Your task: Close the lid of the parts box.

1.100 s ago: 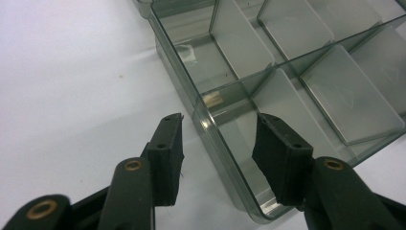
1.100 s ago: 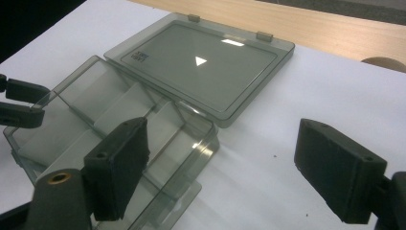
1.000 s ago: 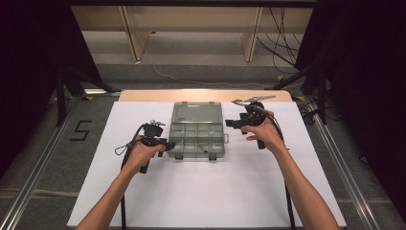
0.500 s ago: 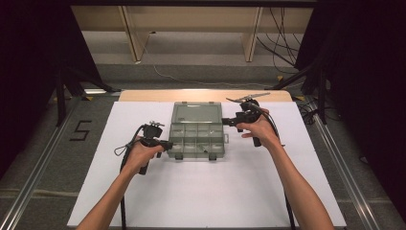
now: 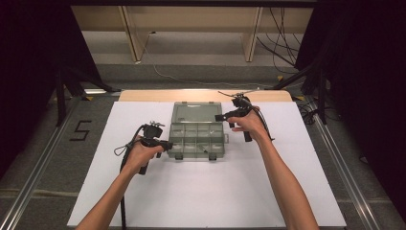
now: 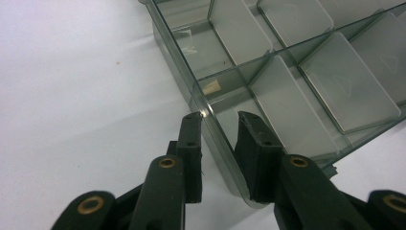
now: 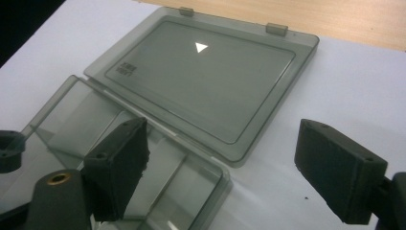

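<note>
The compartment organiser box [image 5: 196, 139] lies open at the middle of the white worktop [image 5: 206, 201], lid [image 7: 201, 72] folded flat behind. The left hand-held gripper [image 6: 218, 120] straddles the tray's left wall, jaws slightly apart, not clamped. The right hand-held gripper [image 7: 220, 158], jaws wide, has shifted slightly inward over the tray's rear right corner, probably approaching the lid to close it.

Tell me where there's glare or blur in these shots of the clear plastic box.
Right gripper view: a bright triangular glint on the open lid; the near jaws are soft. Left gripper view: a small glint on the box wall edge between the jaws. High view: even light, dark surroundings.
</note>
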### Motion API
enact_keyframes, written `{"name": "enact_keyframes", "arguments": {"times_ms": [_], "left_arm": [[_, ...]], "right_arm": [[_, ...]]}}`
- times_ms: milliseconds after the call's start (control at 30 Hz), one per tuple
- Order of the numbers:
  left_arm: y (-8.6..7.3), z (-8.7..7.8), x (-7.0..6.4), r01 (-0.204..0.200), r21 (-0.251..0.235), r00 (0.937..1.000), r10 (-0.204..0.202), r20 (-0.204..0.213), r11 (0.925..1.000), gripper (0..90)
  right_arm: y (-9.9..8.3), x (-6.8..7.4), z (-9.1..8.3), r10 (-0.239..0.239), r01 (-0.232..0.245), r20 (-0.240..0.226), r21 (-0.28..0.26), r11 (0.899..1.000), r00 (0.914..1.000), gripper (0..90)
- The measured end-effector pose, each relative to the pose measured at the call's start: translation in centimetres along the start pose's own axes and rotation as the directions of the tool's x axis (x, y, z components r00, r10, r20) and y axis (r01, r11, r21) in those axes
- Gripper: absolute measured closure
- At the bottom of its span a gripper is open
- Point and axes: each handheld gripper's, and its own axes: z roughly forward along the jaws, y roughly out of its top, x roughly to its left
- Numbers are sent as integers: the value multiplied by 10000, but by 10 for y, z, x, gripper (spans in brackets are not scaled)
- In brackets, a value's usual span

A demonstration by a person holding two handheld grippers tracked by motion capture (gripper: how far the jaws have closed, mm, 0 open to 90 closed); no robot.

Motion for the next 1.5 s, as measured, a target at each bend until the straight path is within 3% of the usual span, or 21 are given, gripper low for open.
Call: {"name": "enact_keyframes", "arguments": {"times_ms": [67, 133, 167, 233, 267, 333, 367, 433, 500, 567, 600, 633, 700, 733, 767, 800, 833, 967, 1033, 1367, 1500], "left_arm": [[0, 0, 0, 50, -43, 10000, -50, 18, 10000, 710], [0, 0, 0, 70, -37, 10000, -70, 15, 10000, 710], [0, 0, 0, 59, -47, 10000, -59, 34, 10000, 710], [0, 0, 0, 57, -48, 10000, -57, 25, 10000, 709], [0, 0, 0, 46, -71, 10000, -46, 27, 10000, 709], [0, 0, 1, -11, -14, 10000, 11, 59, 10000, 709], [0, 0, 0, 10, -36, 10000, -10, 65, 10000, 709], [0, 0, 0, 8, -65, 10000, -7, 43, 10000, 709], [0, 0, 1, -10, -12, 10000, 10, 73, 10000, 709], [0, 0, 1, 1, -48, 10000, -1, 81, 10000, 708], [0, 0, 1, -17, -51, 10000, 18, 63, 10000, 708], [0, 0, 1, -35, -23, 10000, 35, 89, 10000, 708], [0, 0, 2, -10, -22, 9998, 10, 183, 10000, 707], [0, 0, 2, -29, -25, 9998, 29, 174, 10000, 707], [0, 0, 2, -21, -46, 9999, 22, 167, 10000, 706], [0, 0, 2, -34, -23, 9998, 34, 193, 10000, 706], [-1, 0, 2, -14, -93, 9999, 15, 132, 10000, 706], [-1, 0, 2, -36, -101, 9999, 37, 157, 9999, 706], [-1, 0, 2, -17, -99, 9999, 18, 164, 9999, 705], [-1, 0, 2, -112, -104, 9998, 113, 158, 9999, 703], [-1, 0, 2, -107, -138, 9998, 109, 136, 9998, 702]], "right_arm": [[3, -1, 2, -37, 33, 198, 211, 9998, 9998, 201], [6, 0, 6, 28, -25, 201, -166, 9999, 9998, 212], [8, 2, 5, 138, -139, 157, 87, 9999, 9998, 223], [12, 1, 7, -153, 146, 302, 213, 9997, 9994, 225], [13, 3, 9, 89, -92, 342, 88, 9999, 9994, 228], [17, 1, 10, -161, 152, 371, 232, 9996, 9992, 242], [18, 2, 10, 95, -108, 332, 379, 9992, 9994, 248], [18, 1, 16, 150, -159, 438, 185, 9997, 9989, 246], [18, -1, 19, 164, -183, 368, 534, 9984, 9992, 250], [16, 0, 23, 333, -352, 400, 476, 9982, 9986, 250], [15, -3, 26, -38, 14, 488, 494, 9988, 9988, 254], [15, -1, 28, 415, -437, 376, 582, 9974, 9984, 255], [14, -4, 32, 257, -283, 464, 560, 9980, 9986, 256], [14, -2, 33, 555, -584, 465, 635, 9963, 9974, 258], [13, -5, 35, 356, -375, 454, 418, 9984, 9983, 262], [13, -3, 35, 598, -626, 433, 648, 9959, 9973, 264], [13, -4, 36, 411, -437, 402, 664, 9968, 9983, 264], [12, -6, 37, 441, -466, 414, 634, 9969, 9982, 269], [12, -5, 37, 825, -852, 384, 734, 9937, 9958, 275], [10, -5, 41, 758, -785, 363, 812, 9936, 9965, 287], [9, -4, 43, 1001, -1027, 359, 813, 9914, 9943, 294]]}}
